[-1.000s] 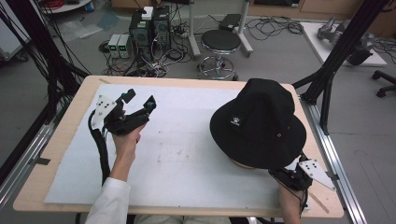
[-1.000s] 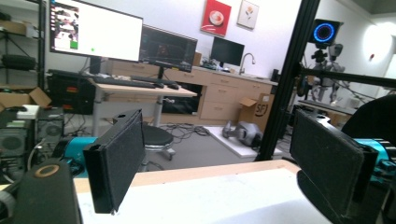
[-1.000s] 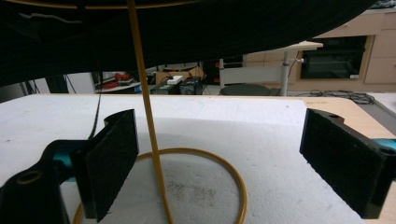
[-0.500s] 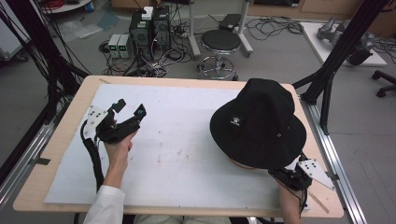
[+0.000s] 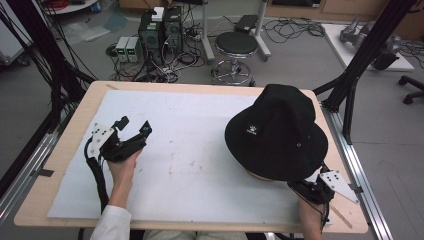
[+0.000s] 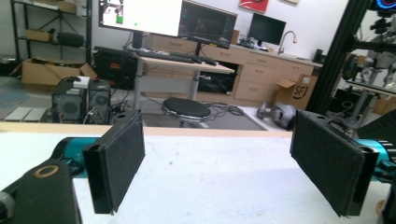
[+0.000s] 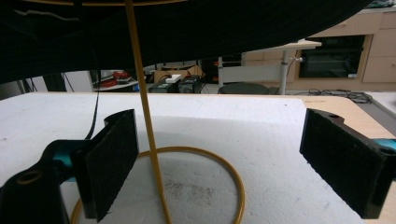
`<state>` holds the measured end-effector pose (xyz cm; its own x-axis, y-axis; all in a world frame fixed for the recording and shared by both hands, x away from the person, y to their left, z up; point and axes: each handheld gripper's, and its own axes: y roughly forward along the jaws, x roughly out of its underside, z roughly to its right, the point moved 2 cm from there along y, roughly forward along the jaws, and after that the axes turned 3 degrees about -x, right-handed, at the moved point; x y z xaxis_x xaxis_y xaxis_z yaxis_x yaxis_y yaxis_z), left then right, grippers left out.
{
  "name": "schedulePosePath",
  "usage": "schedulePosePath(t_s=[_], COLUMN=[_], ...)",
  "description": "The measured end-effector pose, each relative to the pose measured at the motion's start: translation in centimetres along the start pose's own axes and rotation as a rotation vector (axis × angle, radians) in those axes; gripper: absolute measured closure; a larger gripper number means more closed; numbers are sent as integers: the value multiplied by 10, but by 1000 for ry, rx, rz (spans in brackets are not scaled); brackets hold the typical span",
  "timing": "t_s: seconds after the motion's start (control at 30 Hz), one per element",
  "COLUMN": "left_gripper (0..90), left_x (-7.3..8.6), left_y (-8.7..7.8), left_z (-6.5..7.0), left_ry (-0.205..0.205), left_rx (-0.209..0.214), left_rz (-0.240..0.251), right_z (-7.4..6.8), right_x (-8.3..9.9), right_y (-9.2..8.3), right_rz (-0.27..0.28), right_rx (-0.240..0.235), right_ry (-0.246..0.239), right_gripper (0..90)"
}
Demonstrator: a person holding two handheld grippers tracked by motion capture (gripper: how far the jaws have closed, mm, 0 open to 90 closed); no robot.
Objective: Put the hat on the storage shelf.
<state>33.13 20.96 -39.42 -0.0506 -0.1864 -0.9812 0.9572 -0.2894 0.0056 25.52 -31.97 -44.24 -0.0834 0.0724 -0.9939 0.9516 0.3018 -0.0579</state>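
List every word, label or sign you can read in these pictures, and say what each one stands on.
"SF": on the cardboard box by the cabinets; any further letters unclear.
White logo patch on the black hat: too small to read.
Monitor screens: text too blurred to read.

High overhead, two low jaw cameras, shared table (image 5: 200, 165)

Black hat (image 5: 276, 131) beside right tool (image 5: 306, 188)

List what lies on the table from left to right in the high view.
Left gripper, held open over the white mat → black bucket hat on its yellow stand → right gripper at the hat's near brim.
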Motion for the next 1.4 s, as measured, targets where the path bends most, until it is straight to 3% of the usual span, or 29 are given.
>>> schedulePosePath(t_s=[0.47,0.87,1.07,1.4], left_gripper=[184,184,184,184], left_x=[9,5,8,10], left_y=[-18,-37,-39,-43], left_z=[-21,-54,-60,-63], left_ry=[9,3,14,14], left_rx=[-99,-263,-298,-308], left_rz=[-16,13,-4,-14], right_z=[-1,0,-1,-3], right_x=[0,0,0,-1], right_y=[0,0,2,6], right_rz=[-3,2,-2,-2], right_rx=[-1,-3,-7,-19], right_ry=[4,7,12,18], right_gripper=[108,108,108,108])
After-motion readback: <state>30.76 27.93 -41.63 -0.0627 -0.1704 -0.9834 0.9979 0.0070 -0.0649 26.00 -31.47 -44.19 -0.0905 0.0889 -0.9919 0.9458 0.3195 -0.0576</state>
